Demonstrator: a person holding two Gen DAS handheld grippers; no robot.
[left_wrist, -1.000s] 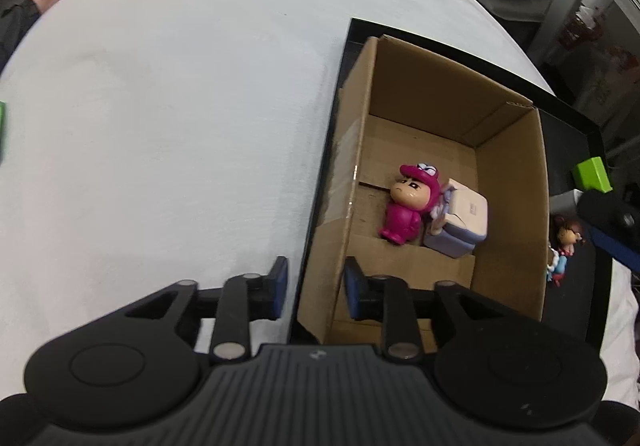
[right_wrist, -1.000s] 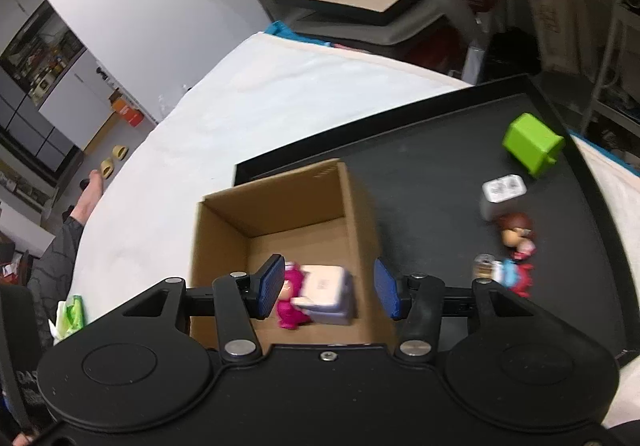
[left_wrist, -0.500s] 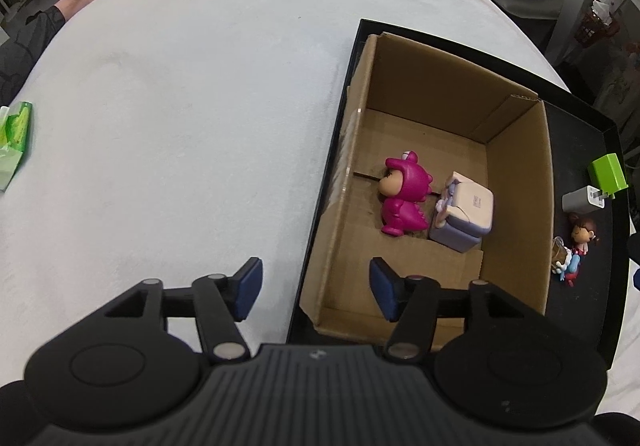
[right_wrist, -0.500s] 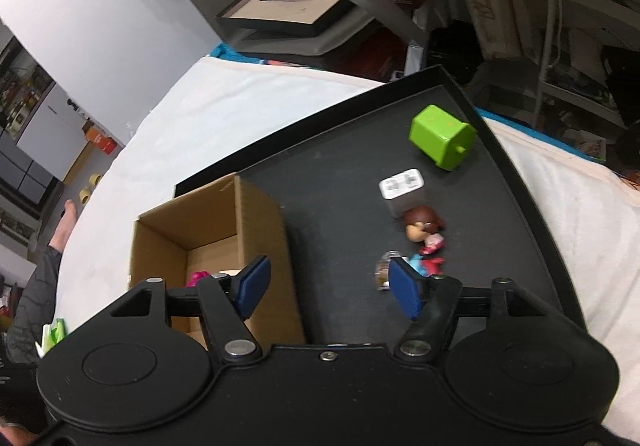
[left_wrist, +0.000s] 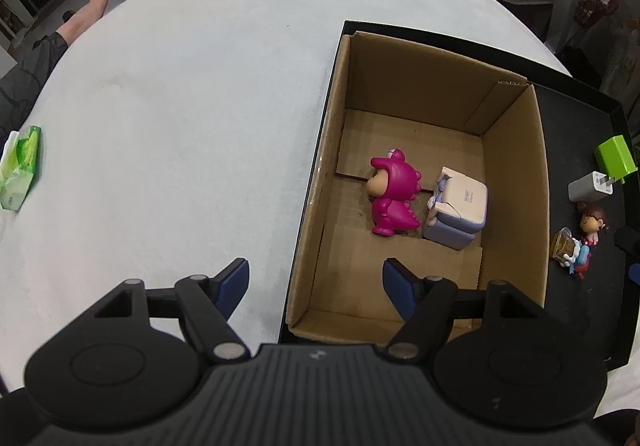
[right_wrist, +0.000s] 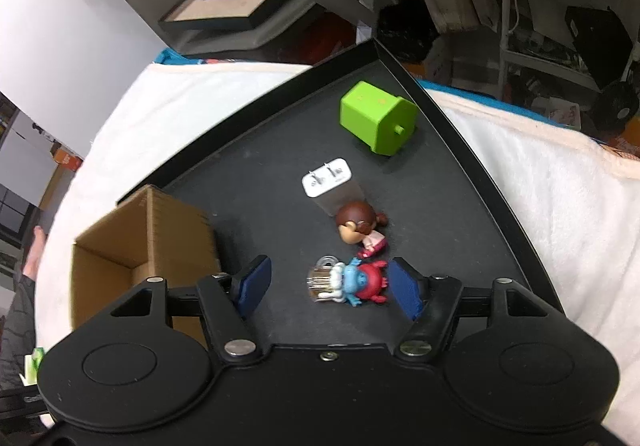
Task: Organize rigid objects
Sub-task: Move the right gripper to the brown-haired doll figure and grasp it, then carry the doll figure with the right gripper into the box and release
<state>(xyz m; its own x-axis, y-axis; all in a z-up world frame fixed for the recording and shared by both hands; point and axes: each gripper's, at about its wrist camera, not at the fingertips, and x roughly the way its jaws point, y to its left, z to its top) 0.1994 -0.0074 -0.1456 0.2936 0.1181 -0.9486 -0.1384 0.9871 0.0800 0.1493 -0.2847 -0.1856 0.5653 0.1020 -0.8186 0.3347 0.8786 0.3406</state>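
Four figurines point(left_wrist: 394, 198), two chargers point(right_wrist: 376, 117), one box point(left_wrist: 516, 182), one tray point(right_wrist: 472, 150).

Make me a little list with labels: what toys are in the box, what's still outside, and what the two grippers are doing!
in box: pink figure, lilac toy
on tray: green cube, white charger, brown-haired doll, blue-red toy
left gripper: open, empty, over box edge
right gripper: open, around blue-red toy

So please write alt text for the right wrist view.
The open right gripper hovers around a blue and red toy on a black tray. Beyond lie a brown-haired doll, white charger and green block; cardboard box left.
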